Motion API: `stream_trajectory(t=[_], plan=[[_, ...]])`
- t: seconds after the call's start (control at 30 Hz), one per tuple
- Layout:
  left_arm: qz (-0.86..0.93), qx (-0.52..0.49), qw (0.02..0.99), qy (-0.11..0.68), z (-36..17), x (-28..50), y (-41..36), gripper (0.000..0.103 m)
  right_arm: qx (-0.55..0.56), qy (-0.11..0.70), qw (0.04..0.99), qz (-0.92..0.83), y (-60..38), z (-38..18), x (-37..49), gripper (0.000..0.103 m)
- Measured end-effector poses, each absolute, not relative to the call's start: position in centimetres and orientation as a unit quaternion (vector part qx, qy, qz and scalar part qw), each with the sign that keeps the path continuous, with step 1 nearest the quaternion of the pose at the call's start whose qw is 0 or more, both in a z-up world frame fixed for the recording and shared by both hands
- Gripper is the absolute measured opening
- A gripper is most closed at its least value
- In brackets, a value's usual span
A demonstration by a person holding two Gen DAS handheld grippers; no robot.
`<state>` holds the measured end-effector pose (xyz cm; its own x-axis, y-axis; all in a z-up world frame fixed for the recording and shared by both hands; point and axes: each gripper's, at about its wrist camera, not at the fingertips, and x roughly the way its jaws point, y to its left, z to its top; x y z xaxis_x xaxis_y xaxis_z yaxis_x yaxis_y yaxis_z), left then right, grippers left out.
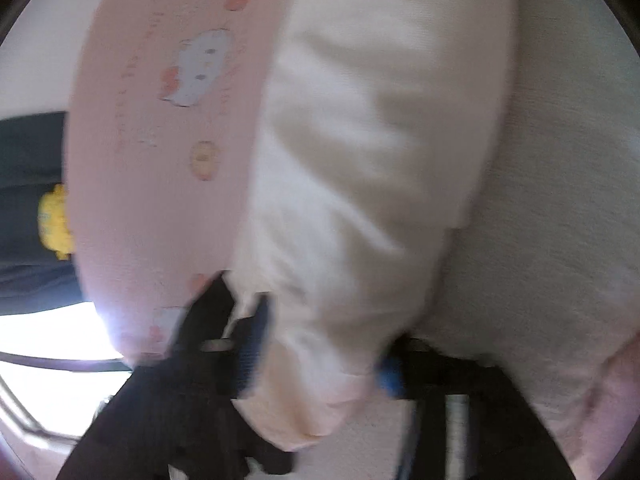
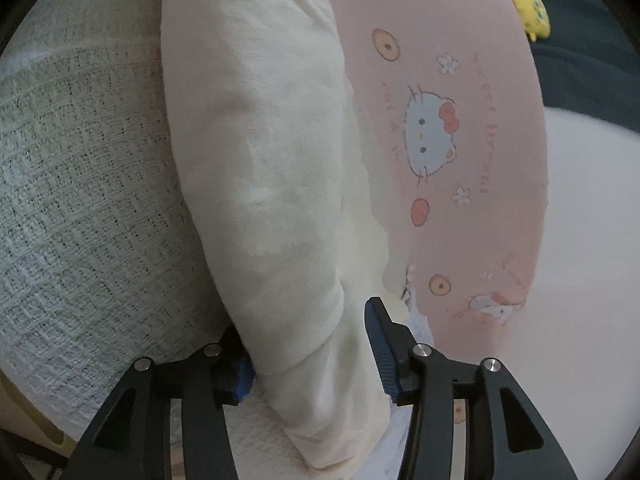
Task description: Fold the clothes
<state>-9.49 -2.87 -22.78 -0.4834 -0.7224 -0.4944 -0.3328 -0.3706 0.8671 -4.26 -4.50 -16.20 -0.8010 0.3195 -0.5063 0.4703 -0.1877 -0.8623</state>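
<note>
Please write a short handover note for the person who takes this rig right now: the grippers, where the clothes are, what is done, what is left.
Left gripper: open, the cream garment lies between its jaws; the view is blurred.
Right gripper: open, jaws on either side of the same garment's near end; the pads do not press on it.
The garment lies as a long narrow strip, between the white knit blanket and the pink cat-print cloth.
Done: it looks folded lengthwise.
Left: probably fold it across and set it aside; the pink cloth looks unfolded.
</note>
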Motion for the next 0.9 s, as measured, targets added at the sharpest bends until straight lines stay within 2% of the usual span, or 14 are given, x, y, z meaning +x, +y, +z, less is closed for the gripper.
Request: stream_trajectory(t=[0.03,0.07,0.23,0.47,0.63,0.73,0.8,0.83,0.9], plan=[[-0.666,0.475,0.148,-0.555,-22.6,-9.5,-2.8,0.087,0.309,0.638,0.055,-0.703,-4.5,-16.2,-4.3,0.052],[-0.664,0.471,0.143,-0.563,-22.6,-9.4,-2.8,0.089,0.308,0.641,0.056,-0.701,-4.5,-16.1,-4.5,0.054],[-0.663,0.464,0.115,-0.576,-22.8,-9.0,-2.9,0.089,0.297,0.644,0.060,-0.703,-4.1,-15.6,-4.8,0.068],[-0.667,0.444,0.077,-0.594,-22.8,-8.5,-1.9,0.089,0.264,0.696,0.069,-0.664,-1.5,-16.4,-2.9,0.069],[-0.669,0.409,0.065,-0.617,-23.3,-10.0,-0.3,0.090,0.274,0.693,0.075,-0.662,-1.9,-16.3,-4.0,0.069],[-0.675,0.429,0.064,-0.596,-23.2,-11.7,-0.5,0.092,0.279,0.694,0.077,-0.659,-2.6,-16.4,-5.0,0.069],[-0.682,0.442,0.060,-0.580,-23.0,-12.4,-0.9,0.092,0.289,0.692,0.088,-0.656,-2.7,-16.3,-5.2,0.067],[-0.684,0.445,0.056,-0.575,-22.9,-12.4,-1.1,0.091,0.295,0.689,0.094,-0.656,-2.7,-16.4,-5.1,0.062],[-0.688,0.447,0.044,-0.570,-22.8,-12.0,-1.5,0.088,0.307,0.682,0.107,-0.655,-2.7,-16.6,-4.9,0.043]])
